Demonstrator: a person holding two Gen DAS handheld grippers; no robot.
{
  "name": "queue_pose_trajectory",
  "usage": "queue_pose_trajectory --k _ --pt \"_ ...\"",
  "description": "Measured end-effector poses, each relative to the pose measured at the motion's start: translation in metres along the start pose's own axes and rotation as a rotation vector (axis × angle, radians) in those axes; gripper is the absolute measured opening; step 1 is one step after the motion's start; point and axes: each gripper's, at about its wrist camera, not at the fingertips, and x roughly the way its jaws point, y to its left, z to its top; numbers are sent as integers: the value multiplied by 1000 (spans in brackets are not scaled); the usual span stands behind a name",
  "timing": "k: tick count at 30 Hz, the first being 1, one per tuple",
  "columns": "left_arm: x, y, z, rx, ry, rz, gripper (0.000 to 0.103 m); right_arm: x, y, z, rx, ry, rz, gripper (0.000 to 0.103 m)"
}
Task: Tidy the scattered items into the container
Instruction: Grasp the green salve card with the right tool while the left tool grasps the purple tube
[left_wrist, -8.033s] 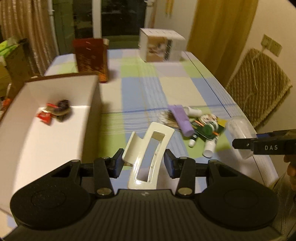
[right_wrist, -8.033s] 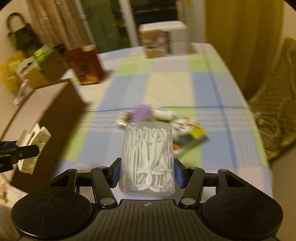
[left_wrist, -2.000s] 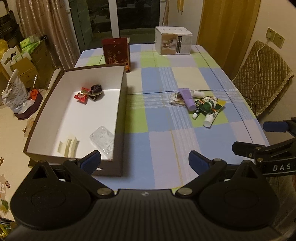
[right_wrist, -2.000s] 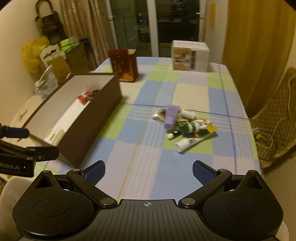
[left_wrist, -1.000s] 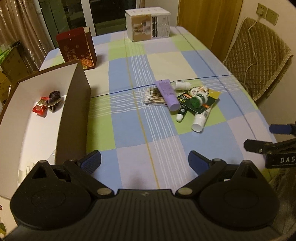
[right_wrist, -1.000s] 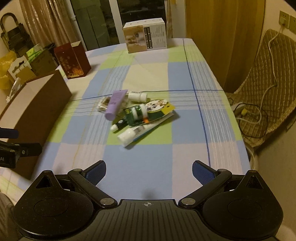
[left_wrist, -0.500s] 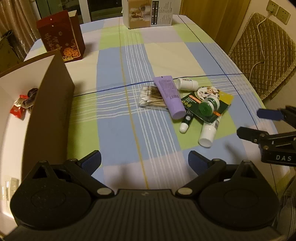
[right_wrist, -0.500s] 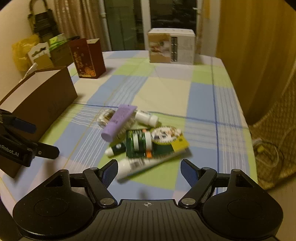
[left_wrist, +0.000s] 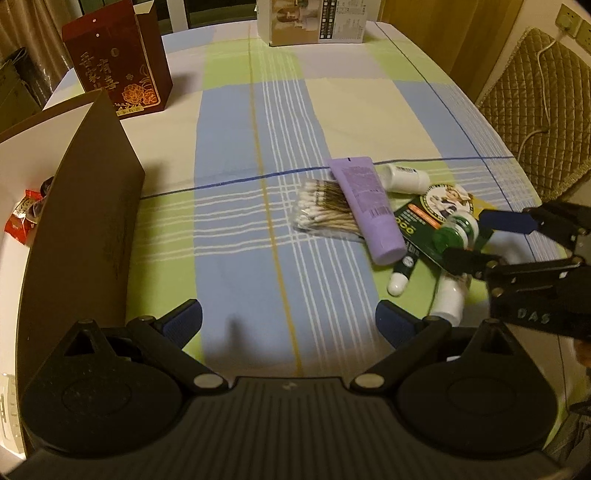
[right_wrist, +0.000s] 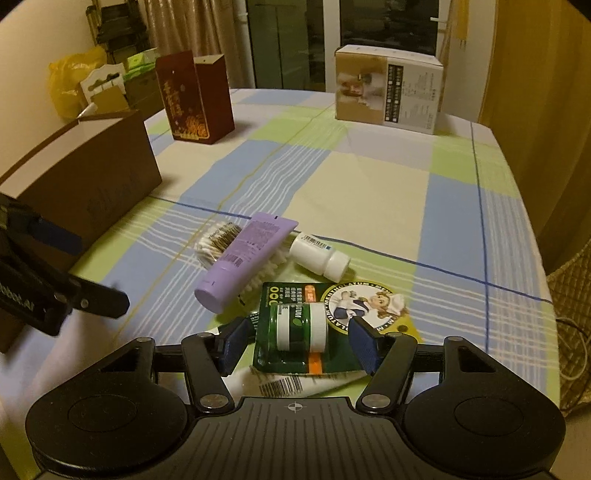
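The right gripper (right_wrist: 301, 343) has come down from its high hover a moment ago and now stands spread, one blue pad on either side of the green blister card with a small green-and-white jar under its plastic (right_wrist: 299, 328) — not yet pinching it, as far as I can see. That card is my landmark. Under its near edge lies a white tube with a barcode (right_wrist: 284, 386); a small dark tube with a white cap (left_wrist: 400, 275) pokes out from its left side. Just beyond the card sits a white pill bottle (right_wrist: 319, 254), and to the far left of it a lilac squeeze tube (right_wrist: 243, 258) rests over a clear pack of cotton swabs (left_wrist: 323, 210).

The left gripper (left_wrist: 288, 321) has dropped lower too — wide apart and holding nothing, above bare checked cloth left of the card. Well to the card's left stands the brown cardboard box with a white inside (left_wrist: 85, 206), red sweet wrappers (left_wrist: 22, 221) already in it.

Both grippers have plainly swung from the box to the pile, so I judge the next pick is beginning, with five or six things left.
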Motion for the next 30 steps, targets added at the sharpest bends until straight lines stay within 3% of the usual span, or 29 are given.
queue_pose_trajectory --k 1,4,15,19,24,26,30 --pt "1 0 1 -2 -1 -2 99 3 0 0 -6 4 8 49" --pt "3 -1 5 -7 -9 -13 99 6 -3 -4 -13 9 12 39" --pt "25 -28 35 -7 -40 -88 97 -30 -9 -11 4 36 -29 38" --pt "40 -37 51 -8 -42 -91 89 -43 -21 -16 54 36 -61 38" --pt "61 -47 64 5 -25 -90 72 -52 -37 -22 127 33 -92 38" --pt "66 -53 64 35 -26 -58 71 -52 -39 -22 140 33 -93 38" --pt "69 -61 58 133 -50 16 53 -51 -38 -23 131 32 -89 38"
